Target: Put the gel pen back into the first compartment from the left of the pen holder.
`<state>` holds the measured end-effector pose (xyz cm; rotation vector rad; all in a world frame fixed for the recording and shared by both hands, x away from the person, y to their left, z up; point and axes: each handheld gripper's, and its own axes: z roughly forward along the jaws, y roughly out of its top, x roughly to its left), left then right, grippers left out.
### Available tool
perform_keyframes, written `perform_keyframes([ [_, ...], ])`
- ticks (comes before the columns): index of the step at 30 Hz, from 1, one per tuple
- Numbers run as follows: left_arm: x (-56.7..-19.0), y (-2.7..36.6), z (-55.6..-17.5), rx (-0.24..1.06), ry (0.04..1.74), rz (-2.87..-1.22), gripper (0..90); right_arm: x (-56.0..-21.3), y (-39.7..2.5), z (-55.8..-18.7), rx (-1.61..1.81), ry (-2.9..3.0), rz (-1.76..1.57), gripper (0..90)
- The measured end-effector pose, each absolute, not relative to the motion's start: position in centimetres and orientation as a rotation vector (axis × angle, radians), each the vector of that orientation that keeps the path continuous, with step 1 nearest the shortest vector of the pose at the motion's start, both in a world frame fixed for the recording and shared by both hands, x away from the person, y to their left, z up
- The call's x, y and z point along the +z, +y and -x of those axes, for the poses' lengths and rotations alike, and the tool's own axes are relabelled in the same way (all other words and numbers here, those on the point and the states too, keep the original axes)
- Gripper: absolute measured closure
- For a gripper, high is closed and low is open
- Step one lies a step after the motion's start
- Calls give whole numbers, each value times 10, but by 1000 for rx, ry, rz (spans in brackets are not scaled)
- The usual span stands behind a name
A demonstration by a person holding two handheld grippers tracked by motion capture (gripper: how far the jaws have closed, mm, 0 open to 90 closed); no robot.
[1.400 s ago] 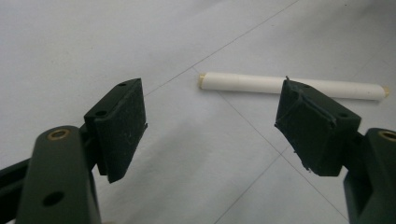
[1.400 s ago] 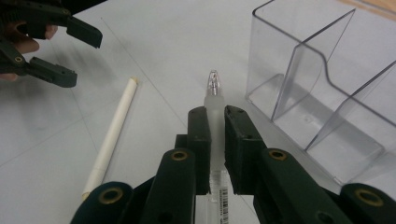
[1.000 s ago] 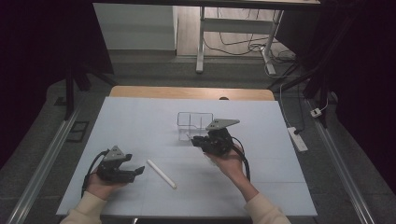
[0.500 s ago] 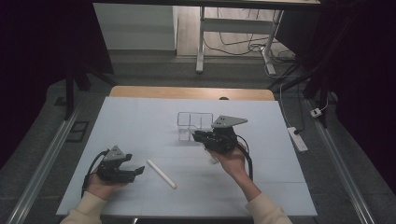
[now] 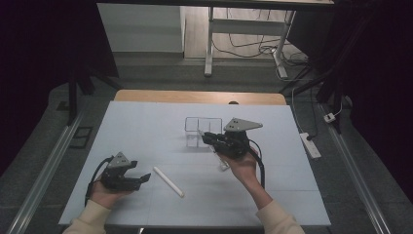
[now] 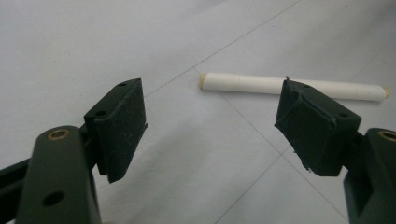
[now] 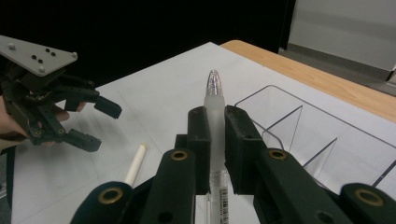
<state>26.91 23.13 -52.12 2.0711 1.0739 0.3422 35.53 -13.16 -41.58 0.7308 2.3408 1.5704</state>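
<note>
- At the lower left of the high view, the left gripper [image 5: 141, 179] sits in the person's left hand [image 5: 106, 191], low over the white table surface [image 5: 146, 122], jaws pointing toward the frame's right.
- Its jaws stand wide apart and hold nothing; in the left gripper view the two black pads [image 6: 122, 126] frame bare table between them.
- Just beyond those jaws lies a white stick [image 5: 168, 181], flat on the table, apart from both pads. In the left gripper view the white stick [image 6: 243, 84] runs across the upper middle of the frame, its right part hidden behind the right-hand pad.
- At the centre right of the high view, the right gripper [image 5: 208, 138] is held up by the person's right hand [image 5: 241, 163], jaws pointing toward the frame's left.
- Its jaws are clamped on a clear pen [image 7: 214, 121]; the pen stands upright between the pads in the right gripper view, tip rising above them, a barcode label on the barrel below.
- Just past the right gripper sits a clear plastic organiser [image 5: 197, 127] with inner dividers, in the upper middle of the table. Whether pen and organiser touch cannot be told.
- At the far edge, a strip of wooden tabletop [image 5: 195, 96] shows beyond the white surface.
</note>
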Motion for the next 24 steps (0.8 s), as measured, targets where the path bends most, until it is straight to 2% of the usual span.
perform_keyframes([
  [24, -521, 231, -269, 341, 1069, -2073, 243, -391, -128, -375, 1670, 2213, -777, 807],
])
